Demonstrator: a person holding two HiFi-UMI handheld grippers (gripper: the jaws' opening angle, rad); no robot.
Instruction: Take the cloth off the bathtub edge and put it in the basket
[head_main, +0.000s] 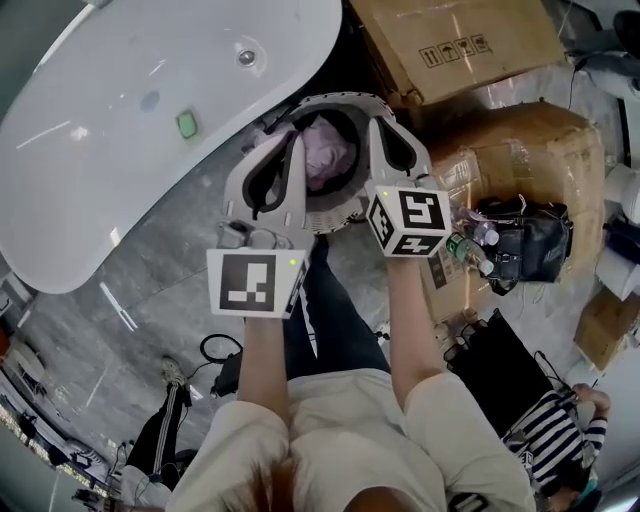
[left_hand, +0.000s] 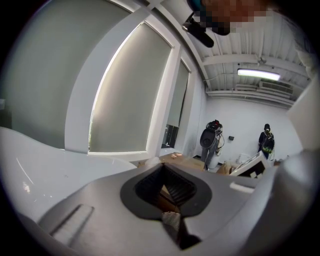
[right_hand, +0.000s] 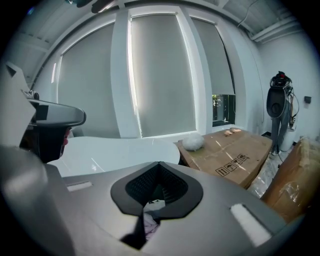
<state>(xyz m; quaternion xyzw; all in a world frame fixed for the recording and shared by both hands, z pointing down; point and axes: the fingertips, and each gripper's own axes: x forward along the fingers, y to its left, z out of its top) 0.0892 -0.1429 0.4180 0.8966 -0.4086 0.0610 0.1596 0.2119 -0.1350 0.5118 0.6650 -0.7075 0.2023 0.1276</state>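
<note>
The pink cloth (head_main: 325, 155) lies crumpled inside the round grey basket (head_main: 345, 100), which stands on the floor beside the white bathtub (head_main: 120, 110). Both grippers hang above the basket, one on each side of the cloth. My left gripper (head_main: 297, 137) is over the basket's left rim with its jaws together and nothing between them. My right gripper (head_main: 376, 125) is over the right rim, also shut and empty. In the right gripper view, a bit of the cloth (right_hand: 149, 225) shows below the shut right gripper (right_hand: 159, 163). In the left gripper view, the left gripper (left_hand: 161, 165) has its tips touching.
A small green object (head_main: 187, 125) sits on the tub's rim. Cardboard boxes (head_main: 450, 40) stand behind and to the right of the basket. A black bag (head_main: 525, 240) and bottles (head_main: 470, 245) lie at the right. People stand far off in the room (left_hand: 266, 142).
</note>
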